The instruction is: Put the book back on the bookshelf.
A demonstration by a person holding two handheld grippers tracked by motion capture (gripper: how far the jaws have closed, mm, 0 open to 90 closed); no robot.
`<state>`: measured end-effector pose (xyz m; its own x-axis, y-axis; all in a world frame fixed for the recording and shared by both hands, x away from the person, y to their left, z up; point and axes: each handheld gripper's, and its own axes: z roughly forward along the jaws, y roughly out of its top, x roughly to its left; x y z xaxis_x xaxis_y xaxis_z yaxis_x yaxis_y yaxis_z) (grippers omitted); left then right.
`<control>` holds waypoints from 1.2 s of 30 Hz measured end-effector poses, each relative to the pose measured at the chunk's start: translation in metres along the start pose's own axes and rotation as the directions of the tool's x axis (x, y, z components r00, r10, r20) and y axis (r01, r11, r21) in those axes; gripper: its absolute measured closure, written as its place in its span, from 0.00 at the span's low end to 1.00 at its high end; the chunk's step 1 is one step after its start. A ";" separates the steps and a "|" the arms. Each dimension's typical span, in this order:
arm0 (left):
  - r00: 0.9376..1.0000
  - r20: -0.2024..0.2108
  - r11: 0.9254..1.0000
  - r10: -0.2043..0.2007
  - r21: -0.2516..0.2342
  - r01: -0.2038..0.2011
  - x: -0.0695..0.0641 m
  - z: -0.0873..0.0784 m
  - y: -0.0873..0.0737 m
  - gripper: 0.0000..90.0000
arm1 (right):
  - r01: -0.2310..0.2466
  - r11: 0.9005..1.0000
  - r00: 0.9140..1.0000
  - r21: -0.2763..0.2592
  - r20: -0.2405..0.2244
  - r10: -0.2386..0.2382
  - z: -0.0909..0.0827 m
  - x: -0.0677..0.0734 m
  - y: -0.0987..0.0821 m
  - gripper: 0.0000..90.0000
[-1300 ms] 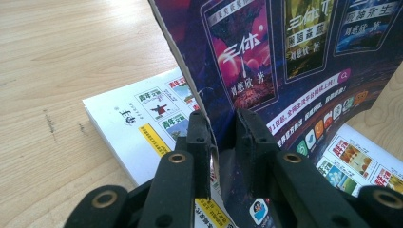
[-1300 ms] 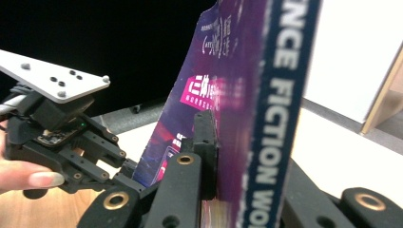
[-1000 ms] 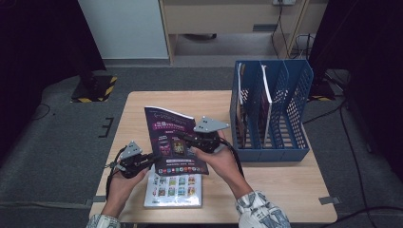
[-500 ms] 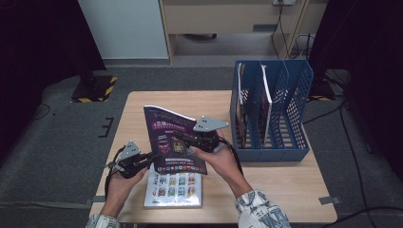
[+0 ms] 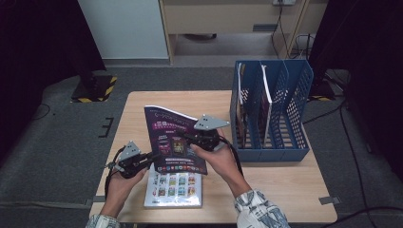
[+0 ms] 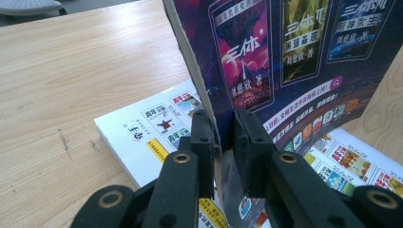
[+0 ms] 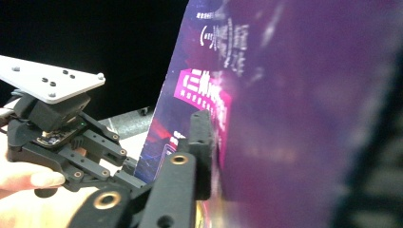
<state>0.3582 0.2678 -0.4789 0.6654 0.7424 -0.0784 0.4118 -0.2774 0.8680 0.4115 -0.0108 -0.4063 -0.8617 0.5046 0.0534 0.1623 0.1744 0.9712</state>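
Note:
A purple magazine [image 5: 171,137] stands tilted on its lower edge over the table, held from both sides. My left gripper [image 5: 151,156] is shut on its lower left corner; in the left gripper view the two jaws [image 6: 222,137] pinch the cover's edge [image 6: 285,57]. My right gripper [image 5: 192,140] sits on the magazine's right edge. Its jaws have just been closing with the cover between them, and one pad [image 7: 202,152] presses on the purple cover [image 7: 285,118]; the other jaw is hidden behind it. A white magazine [image 5: 173,187] lies flat beneath.
A blue file rack [image 5: 285,118] with several upright magazines stands at the table's right. The wooden table [image 5: 266,180] has bare room at the left and in front of the rack. Dark floor and a cabinet lie beyond.

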 end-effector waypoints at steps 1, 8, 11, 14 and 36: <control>1.000 -0.001 1.000 -0.001 -0.001 0.001 0.000 0.000 0.000 0.87 | -0.002 1.000 1.000 0.000 0.001 0.002 0.000 0.000 0.000 0.92; 1.000 -0.001 1.000 -0.003 -0.002 0.003 0.001 0.000 -0.001 0.87 | -0.022 1.000 1.000 0.001 -0.005 0.022 0.000 0.000 0.001 0.93; 1.000 0.000 1.000 -0.002 -0.005 0.002 0.000 0.000 -0.001 0.87 | -0.035 0.999 0.999 0.004 -0.006 0.035 0.000 -0.001 0.001 0.93; 1.000 -0.003 1.000 -0.001 -0.004 0.001 0.000 0.000 0.000 0.87 | -0.036 0.999 0.999 0.005 -0.004 0.036 -0.001 -0.002 0.002 0.93; 0.999 -0.023 0.999 -0.041 -0.018 0.041 0.003 0.003 -0.004 0.62 | -0.004 1.000 1.000 -0.021 -0.012 0.004 -0.003 0.004 0.005 0.93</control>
<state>0.3604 0.2688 -0.4839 0.6333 0.7671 -0.1028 0.4271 -0.2357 0.8730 0.4076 -0.0102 -0.4001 -0.8668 0.4951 0.0597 0.1554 0.1544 0.9757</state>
